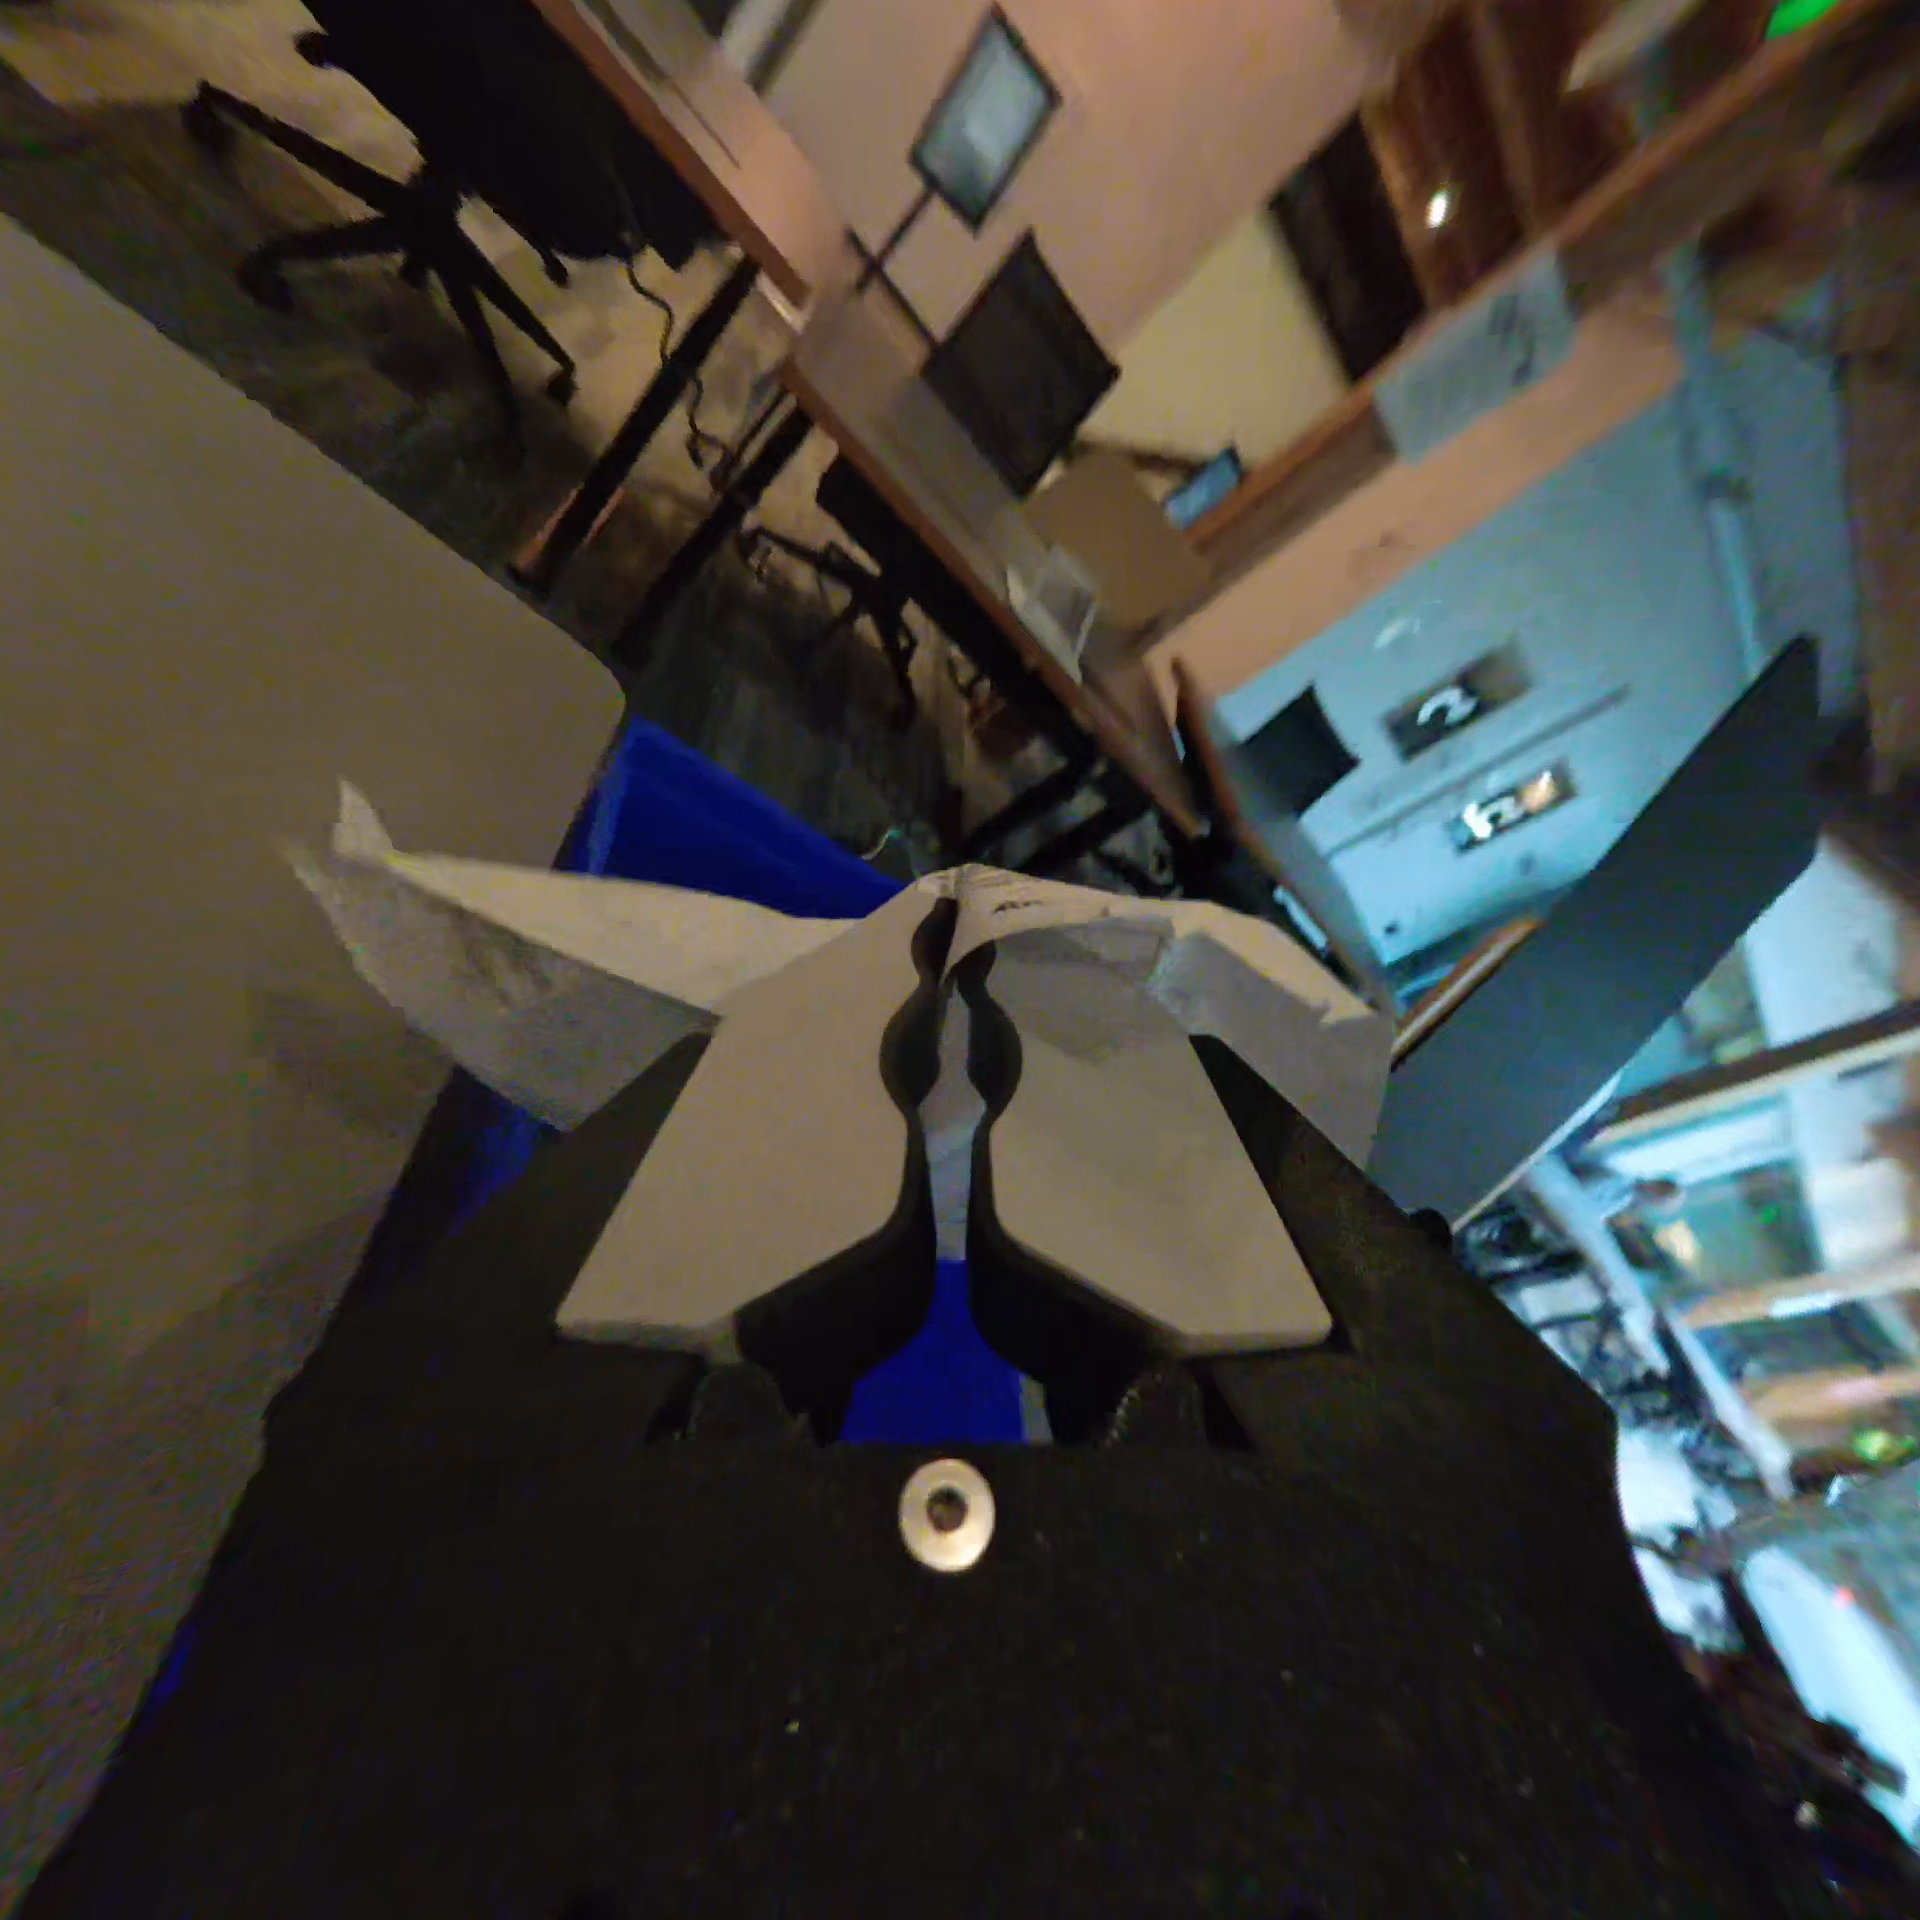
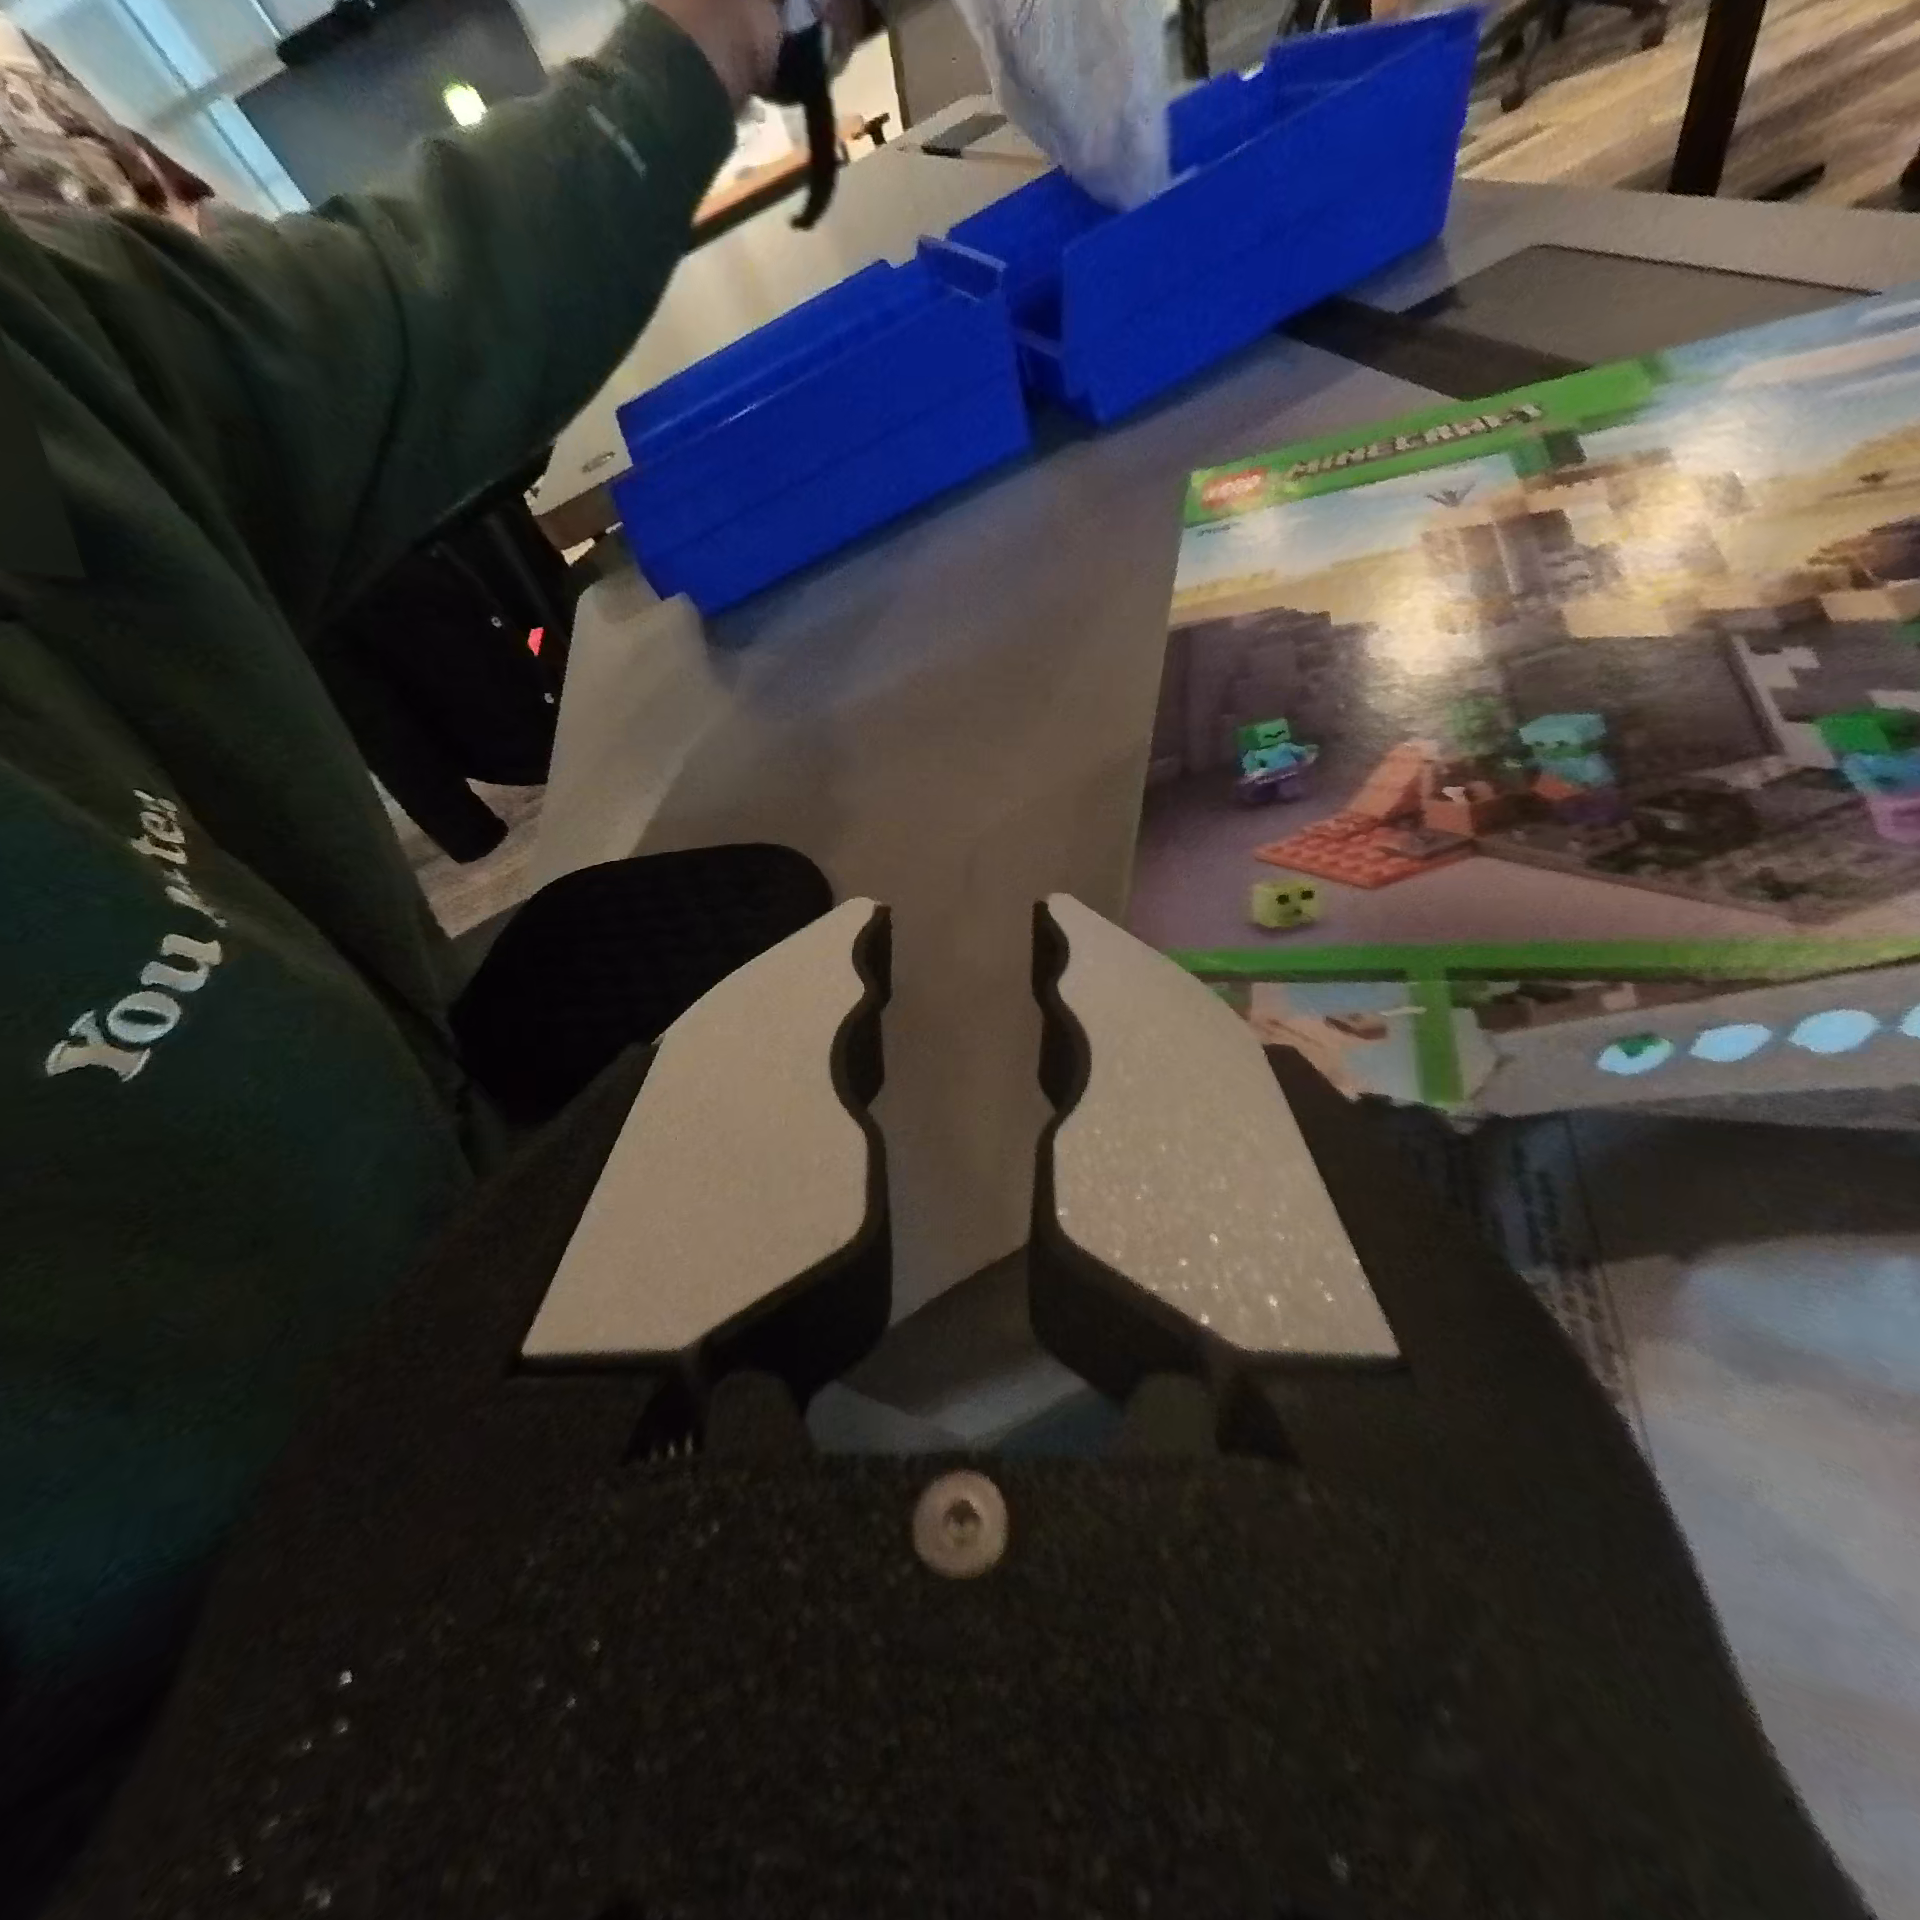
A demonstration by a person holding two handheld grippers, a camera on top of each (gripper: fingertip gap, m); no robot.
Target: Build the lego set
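Note:
My left gripper (image 1: 951,920) is shut on a white paper bag (image 1: 499,956), which it holds in the air over a blue bin (image 1: 707,821) beside the grey table (image 1: 208,727). In the right wrist view the same bag (image 2: 1081,94) hangs over the far one of two blue bins (image 2: 1278,239), with a green sleeve (image 2: 364,281) reaching toward it. My right gripper (image 2: 961,935) is open and empty, low over the grey table (image 2: 935,707), left of the lego set box (image 2: 1558,675). No loose bricks show.
The nearer blue bin (image 2: 831,436) lies at the table's left edge. A person in a dark green top (image 2: 156,831) sits at the left with a black chair seat (image 2: 623,956) below. Desks, monitors and shelves stand in the room behind.

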